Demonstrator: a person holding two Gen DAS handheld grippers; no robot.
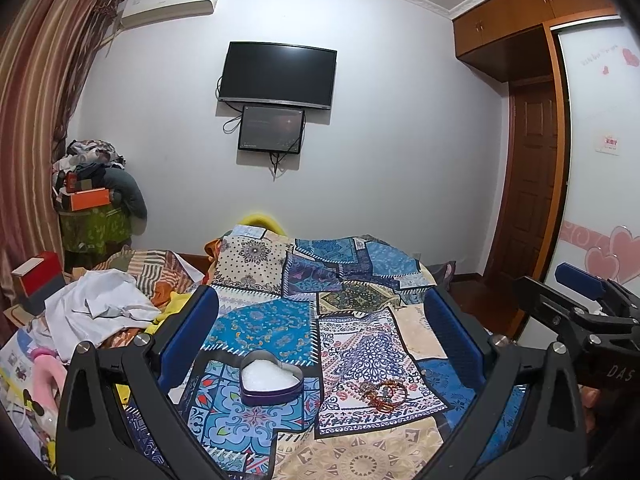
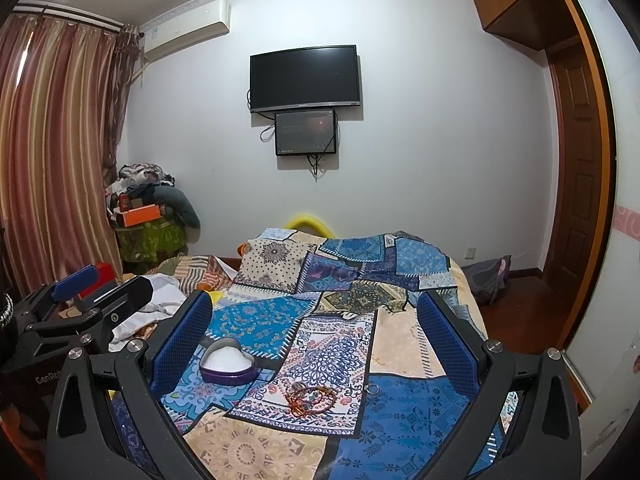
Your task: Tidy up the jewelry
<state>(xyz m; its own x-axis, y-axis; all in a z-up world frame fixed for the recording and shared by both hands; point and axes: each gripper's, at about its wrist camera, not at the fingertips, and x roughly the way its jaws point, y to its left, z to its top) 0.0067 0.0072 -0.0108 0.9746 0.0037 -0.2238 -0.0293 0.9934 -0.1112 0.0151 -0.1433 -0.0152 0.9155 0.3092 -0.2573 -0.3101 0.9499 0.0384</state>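
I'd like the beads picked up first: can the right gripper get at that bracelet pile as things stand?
Probably yes. The right gripper is open above the patchwork bedspread, and the bracelet pile lies uncovered between its fingers, apart from the heart-shaped tin.

L gripper [image 1: 320, 320] & R gripper [image 2: 314, 320] both wide apart, empty

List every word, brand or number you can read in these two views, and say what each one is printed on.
"DAS" – on the black body of the right gripper, seen at the left camera's right edge.
"GenRob", cut off by the fingers in front – on the black body of the left gripper, seen in the right camera.
Too small or blurred to read: the air conditioner sticker, the pink lettering and red-and-white notice on the wardrobe door, the small screen.
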